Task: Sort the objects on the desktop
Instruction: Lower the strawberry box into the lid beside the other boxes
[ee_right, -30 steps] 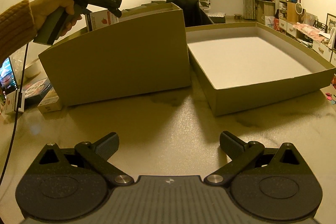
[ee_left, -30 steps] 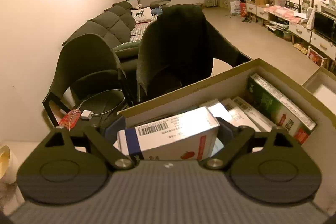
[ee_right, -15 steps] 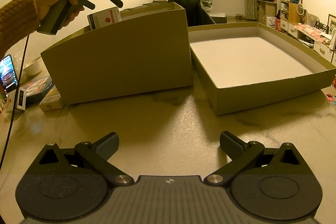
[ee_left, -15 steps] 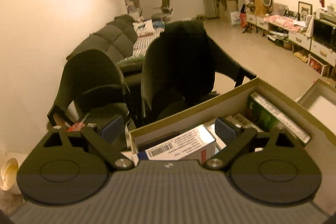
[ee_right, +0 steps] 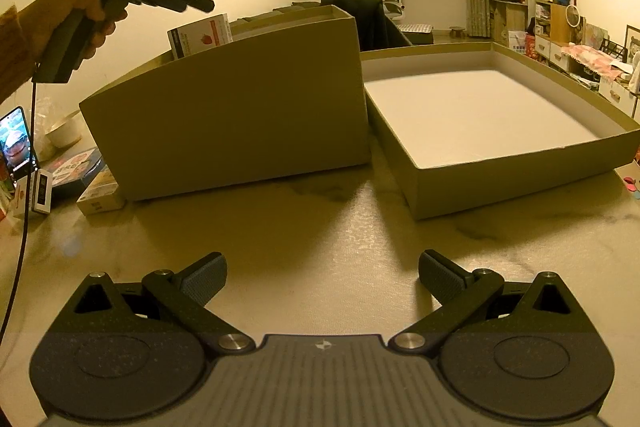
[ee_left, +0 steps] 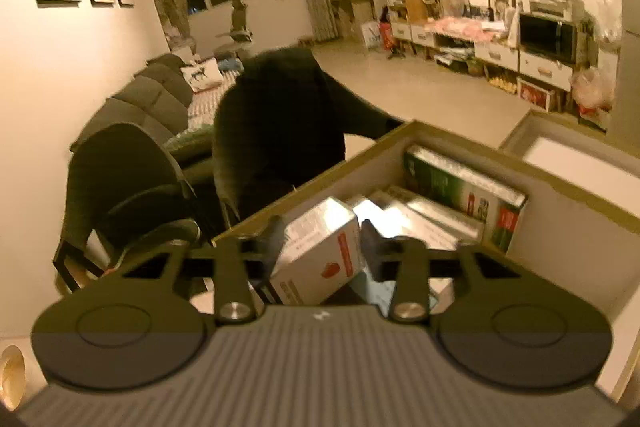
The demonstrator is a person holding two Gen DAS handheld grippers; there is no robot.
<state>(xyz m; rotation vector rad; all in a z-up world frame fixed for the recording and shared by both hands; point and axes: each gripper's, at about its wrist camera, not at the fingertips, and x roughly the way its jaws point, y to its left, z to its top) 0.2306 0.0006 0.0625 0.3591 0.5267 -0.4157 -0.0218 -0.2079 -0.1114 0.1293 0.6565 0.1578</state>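
Two views: were taken in turn, left wrist first; each was read for grip, placement, surface and room.
Left wrist, grip: the left gripper was seen with its jaws closing around the white carton; the pads were not clearly pressed on it, so a firm hold could not be confirmed.
Left wrist, placement: the white carton was tilted, one end raised above the rim of the tall box; other cartons, a green one among them, were stood in a row inside, judged so packed for sorting.
Left wrist, room: dark chairs and a sofa were seen beyond the tall box, a low cabinet along the far wall.
Right wrist, grip: the right gripper was held wide apart, nothing between its fingers, low over the table; it was judged to be idle.
Right wrist, placement: the left gripper was carried by a hand above the white carton; the shallow tray beside the tall box was left unfilled.
Right wrist, surface: the marbled table bore small packets and a phone at its left edge.
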